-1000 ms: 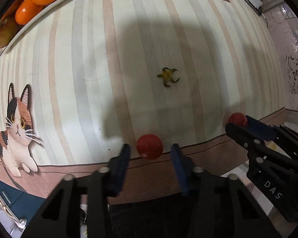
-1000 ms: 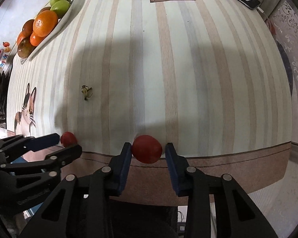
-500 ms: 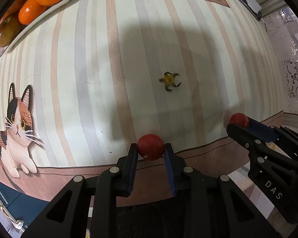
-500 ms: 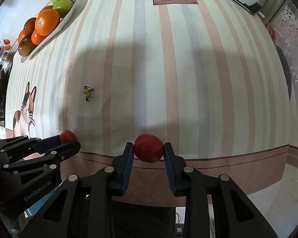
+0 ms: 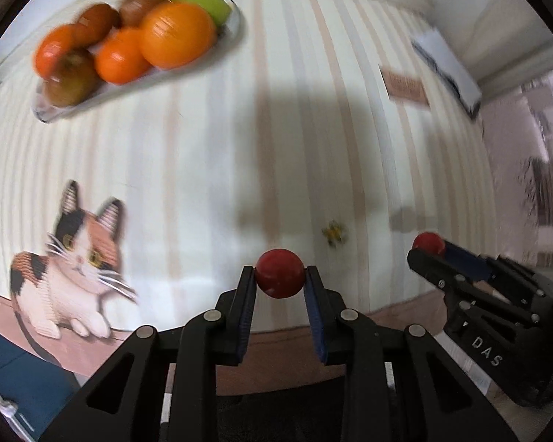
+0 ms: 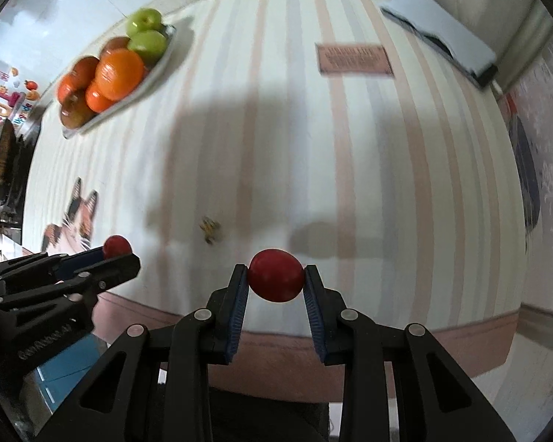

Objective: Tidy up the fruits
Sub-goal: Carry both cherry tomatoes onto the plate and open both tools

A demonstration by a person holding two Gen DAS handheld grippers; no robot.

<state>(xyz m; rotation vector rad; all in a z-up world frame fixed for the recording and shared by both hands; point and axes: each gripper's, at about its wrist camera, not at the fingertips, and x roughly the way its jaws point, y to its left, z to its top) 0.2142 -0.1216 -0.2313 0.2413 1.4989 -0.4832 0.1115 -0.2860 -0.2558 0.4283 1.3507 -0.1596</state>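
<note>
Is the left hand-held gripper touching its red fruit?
Touching. The left wrist view shows the left hand-held gripper with both blue pads pressed against the red fruit, no gap either side.

The table has a striped tablecloth (image 6: 276,140) with a cat picture (image 5: 73,258). On it lie a white fruit plate (image 6: 158,68), a small yellow-green stem piece (image 6: 210,230) and a white flat object (image 6: 438,33) at the far edge.

Even, moderately bright indoor lighting is recorded in both views. Broad soft shadows are cast on the striped tablecloth (image 5: 202,154) ahead of each gripper, so overhead light is probably indicated. Motion blur and fisheye bending are strongest toward the edges.
</note>
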